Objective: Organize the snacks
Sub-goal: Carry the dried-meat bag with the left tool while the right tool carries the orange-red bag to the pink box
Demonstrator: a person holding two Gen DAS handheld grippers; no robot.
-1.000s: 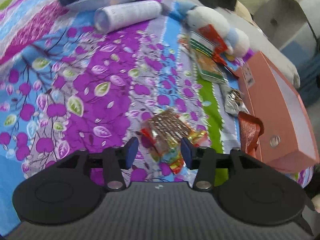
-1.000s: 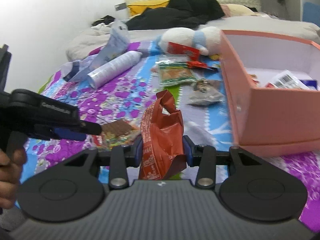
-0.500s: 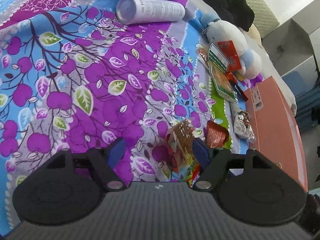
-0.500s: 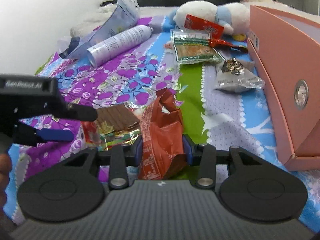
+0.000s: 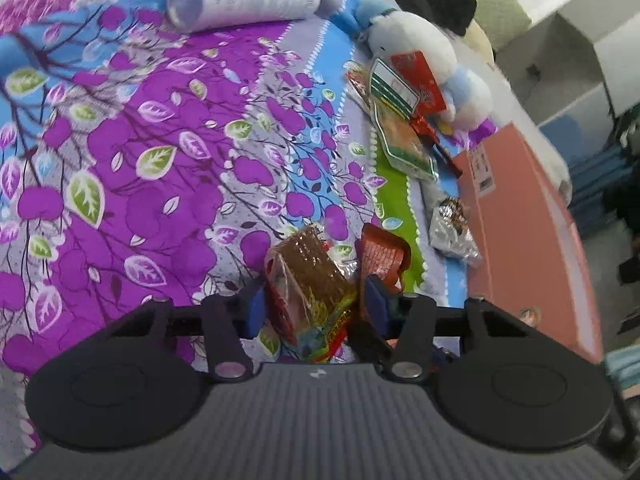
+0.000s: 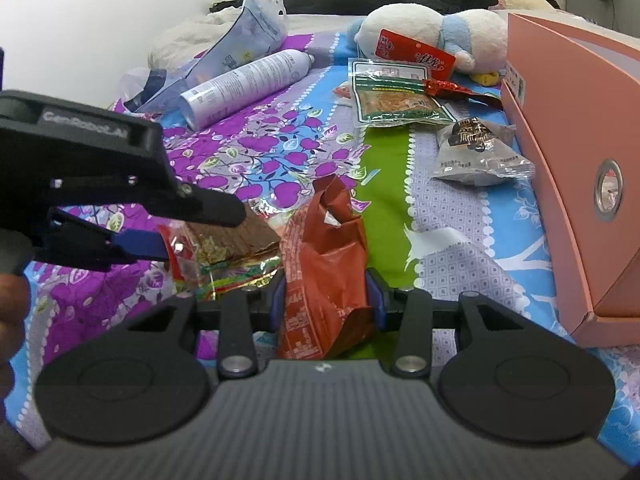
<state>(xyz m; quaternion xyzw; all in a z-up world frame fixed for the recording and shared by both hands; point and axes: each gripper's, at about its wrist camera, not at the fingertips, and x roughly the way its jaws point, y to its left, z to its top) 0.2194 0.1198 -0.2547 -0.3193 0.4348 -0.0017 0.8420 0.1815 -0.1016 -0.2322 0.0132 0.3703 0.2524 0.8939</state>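
Left tongs (image 5: 316, 306) pitched down toward the bed sheet (image 5: 160, 152), low centre of the left wrist frame; jaws have just been closing, blue pads now against both sides of the clear brown-and-gold snack pack (image 5: 310, 280), which stands tilted between them on the sheet. Same tongs seen at mid left of the right wrist frame (image 6: 168, 228), upper finger over the pack, lower blue pad under its edge; part of a hand (image 6: 10, 308) at the left border behind the handle. Right tongs (image 6: 326, 302) angled down, low centre, clamped on the crumpled red snack bag (image 6: 324, 264), bag upright, top poking above the pads. Red bag just beside the brown pack, right of it. Pink box (image 6: 568, 168) at right edge, on its side. Silver packet (image 6: 480, 152) and green-edged packet (image 6: 394, 100) near the box; white spray can (image 6: 248, 86) and plush toy (image 6: 432, 36) farther up the bed.
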